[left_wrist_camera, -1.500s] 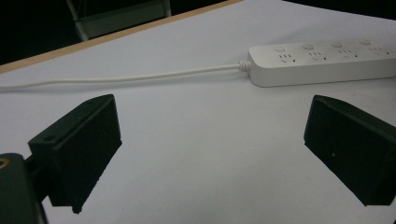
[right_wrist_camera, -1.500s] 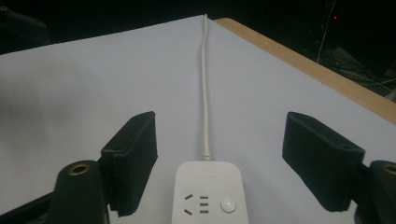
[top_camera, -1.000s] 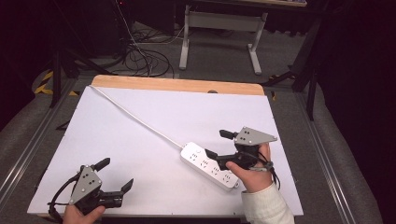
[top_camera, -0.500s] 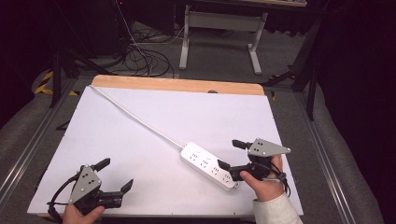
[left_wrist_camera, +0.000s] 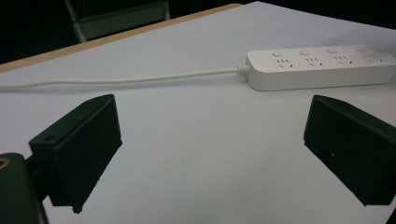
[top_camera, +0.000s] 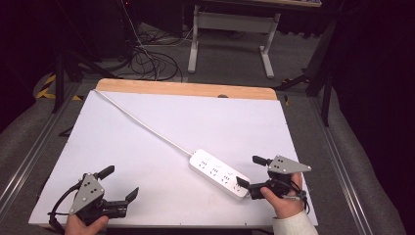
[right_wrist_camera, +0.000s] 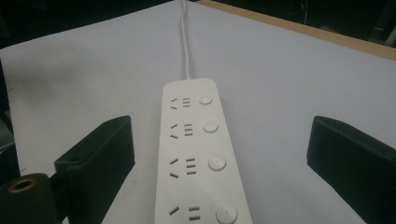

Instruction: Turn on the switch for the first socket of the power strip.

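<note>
A white power strip (top_camera: pixel 219 174) with several sockets and buttons lies flat on the white tabletop (top_camera: pixel 147 161). Its white cord (top_camera: pixel 147 126) runs to the far left corner. My right gripper (top_camera: pixel 252 171) sits low at the strip's near right end, open. Its jaws have just been opening, and the strip (right_wrist_camera: pixel 196 154) lies between them with clear gaps on both sides. My left gripper (top_camera: pixel 119 183) rests near the front left edge, open and holding nothing. From there the strip (left_wrist_camera: pixel 322 67) and cord (left_wrist_camera: pixel 140 80) lie well beyond its jaws.
A wooden edge (top_camera: pixel 186 89) borders the table's far side. Metal rails (top_camera: pixel 29 161) run along both sides. Behind the table stand a white desk frame (top_camera: pixel 230 29) and tangled floor cables (top_camera: pixel 151 58).
My right gripper has moved right and toward the near edge, sinking lower, from above the strip's end to just off it. The strip and the left gripper have stayed put.
</note>
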The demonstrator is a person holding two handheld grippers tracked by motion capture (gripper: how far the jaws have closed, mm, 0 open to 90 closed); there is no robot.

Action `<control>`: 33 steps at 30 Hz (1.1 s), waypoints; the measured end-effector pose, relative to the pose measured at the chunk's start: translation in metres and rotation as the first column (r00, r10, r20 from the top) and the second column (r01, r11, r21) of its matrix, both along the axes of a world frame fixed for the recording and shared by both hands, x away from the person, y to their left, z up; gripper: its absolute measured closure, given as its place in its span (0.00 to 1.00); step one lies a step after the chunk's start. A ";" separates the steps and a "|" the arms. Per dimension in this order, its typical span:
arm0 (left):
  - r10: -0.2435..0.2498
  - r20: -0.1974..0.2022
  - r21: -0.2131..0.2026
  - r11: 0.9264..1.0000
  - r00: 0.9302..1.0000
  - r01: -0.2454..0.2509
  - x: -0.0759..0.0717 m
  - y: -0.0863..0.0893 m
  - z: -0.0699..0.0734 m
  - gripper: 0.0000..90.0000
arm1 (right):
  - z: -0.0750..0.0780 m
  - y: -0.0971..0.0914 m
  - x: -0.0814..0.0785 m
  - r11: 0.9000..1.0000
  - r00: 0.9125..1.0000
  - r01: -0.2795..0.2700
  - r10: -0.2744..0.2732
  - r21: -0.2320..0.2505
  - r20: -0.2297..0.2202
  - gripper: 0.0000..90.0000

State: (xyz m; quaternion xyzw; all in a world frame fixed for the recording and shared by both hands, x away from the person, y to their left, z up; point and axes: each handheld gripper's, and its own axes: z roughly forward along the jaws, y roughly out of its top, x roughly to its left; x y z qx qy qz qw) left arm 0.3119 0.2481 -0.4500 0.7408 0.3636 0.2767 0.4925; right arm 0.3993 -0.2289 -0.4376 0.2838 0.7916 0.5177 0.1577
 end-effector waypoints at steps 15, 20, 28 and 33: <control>0.001 0.003 0.007 1.000 1.000 -0.001 0.001 0.000 0.000 0.05 | -0.031 -0.018 -0.013 1.000 0.999 -0.006 0.006 0.007 -0.034 0.07; 0.003 -0.001 0.002 1.000 1.000 -0.003 0.001 0.001 -0.001 0.05 | -0.037 -0.017 -0.017 1.000 0.999 -0.004 0.002 -0.028 -0.044 0.11; -0.003 0.003 0.013 1.000 1.000 0.002 0.002 0.001 -0.001 0.05 | -0.049 -0.011 -0.021 0.998 0.998 -0.006 0.002 -0.062 -0.061 0.10; 0.007 0.006 0.013 1.000 1.000 -0.007 0.002 0.001 -0.002 0.05 | -0.047 -0.008 -0.021 0.996 1.000 -0.004 0.002 -0.088 -0.026 0.09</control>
